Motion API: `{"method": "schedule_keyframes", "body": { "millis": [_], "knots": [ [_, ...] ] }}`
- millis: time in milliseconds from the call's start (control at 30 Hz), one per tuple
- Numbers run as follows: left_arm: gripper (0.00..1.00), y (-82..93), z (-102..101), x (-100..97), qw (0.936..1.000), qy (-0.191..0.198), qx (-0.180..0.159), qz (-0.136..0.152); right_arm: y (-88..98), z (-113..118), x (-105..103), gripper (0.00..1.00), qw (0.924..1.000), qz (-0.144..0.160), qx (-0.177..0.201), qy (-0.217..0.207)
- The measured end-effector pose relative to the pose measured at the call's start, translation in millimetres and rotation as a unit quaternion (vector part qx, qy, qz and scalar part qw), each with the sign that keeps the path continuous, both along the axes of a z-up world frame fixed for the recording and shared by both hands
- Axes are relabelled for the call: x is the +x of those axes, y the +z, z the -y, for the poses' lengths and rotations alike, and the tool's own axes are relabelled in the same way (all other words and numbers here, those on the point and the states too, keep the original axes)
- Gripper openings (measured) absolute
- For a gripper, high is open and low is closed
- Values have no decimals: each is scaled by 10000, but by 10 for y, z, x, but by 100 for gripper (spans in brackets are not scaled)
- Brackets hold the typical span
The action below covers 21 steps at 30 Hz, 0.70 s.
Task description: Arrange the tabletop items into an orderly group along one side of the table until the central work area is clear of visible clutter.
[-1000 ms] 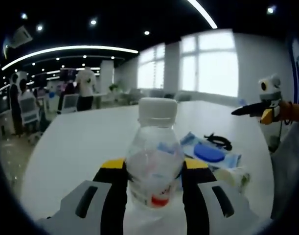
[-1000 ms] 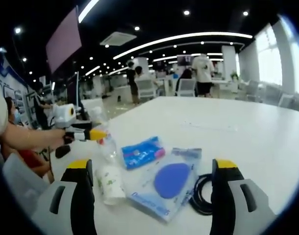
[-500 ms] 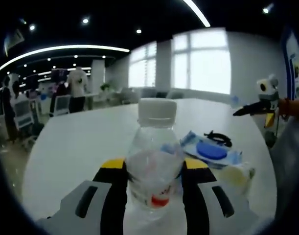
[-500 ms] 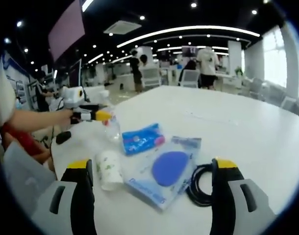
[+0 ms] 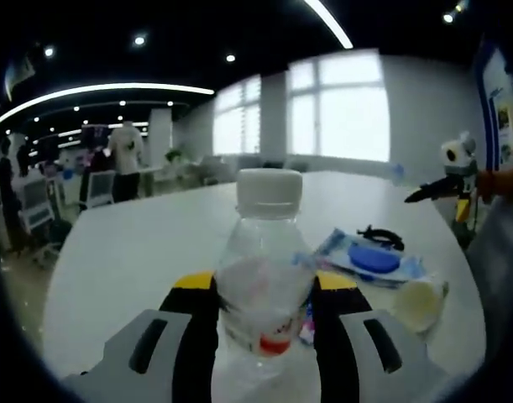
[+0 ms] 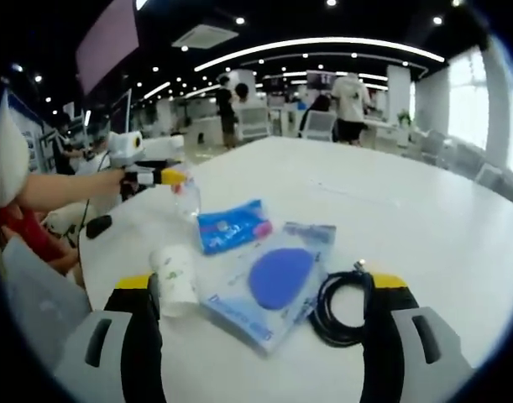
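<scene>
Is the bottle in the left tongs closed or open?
Closed: the bottle wears its white cap, held between the left tongs.

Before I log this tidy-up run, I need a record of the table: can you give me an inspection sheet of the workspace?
Surface: white table, mostly bare, items bunched near one edge.
Job's things: clear bottle with white cap, upright between the left gripper's jaws; paper cup lying on its side; blue packet; clear pouch with a blue oval.
Clutter: nothing seen beyond those items.
Grippers: left gripper shut on the bottle; right gripper open, above the pouch and cup.
Cables: black coiled cable lying beside the pouch.
Surroundings: open office with chairs, windows, ceiling lights, people standing far off.
</scene>
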<state>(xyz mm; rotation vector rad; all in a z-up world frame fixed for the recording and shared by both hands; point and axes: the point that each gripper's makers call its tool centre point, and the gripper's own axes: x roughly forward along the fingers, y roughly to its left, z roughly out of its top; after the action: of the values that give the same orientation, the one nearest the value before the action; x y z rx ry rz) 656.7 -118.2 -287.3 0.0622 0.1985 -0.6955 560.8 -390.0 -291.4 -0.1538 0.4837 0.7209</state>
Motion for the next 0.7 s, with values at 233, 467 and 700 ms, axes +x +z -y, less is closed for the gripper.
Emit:
{"method": "schedule_keyframes", "body": {
  "millis": [233,467,700],
  "knots": [
    [41,-54,-35,66,9999,-102,-10,-50,-81,19,20,100,9999,-96,-88,-46],
    [41,-51,-74,96,9998,-149,-158,-40,-158,57,14,100,9996,-203,-137,-103],
    [41,-41,-53,69,9983,-554,-163,-17,-191,90,20,100,9994,-240,-187,-148]
  ]
}}
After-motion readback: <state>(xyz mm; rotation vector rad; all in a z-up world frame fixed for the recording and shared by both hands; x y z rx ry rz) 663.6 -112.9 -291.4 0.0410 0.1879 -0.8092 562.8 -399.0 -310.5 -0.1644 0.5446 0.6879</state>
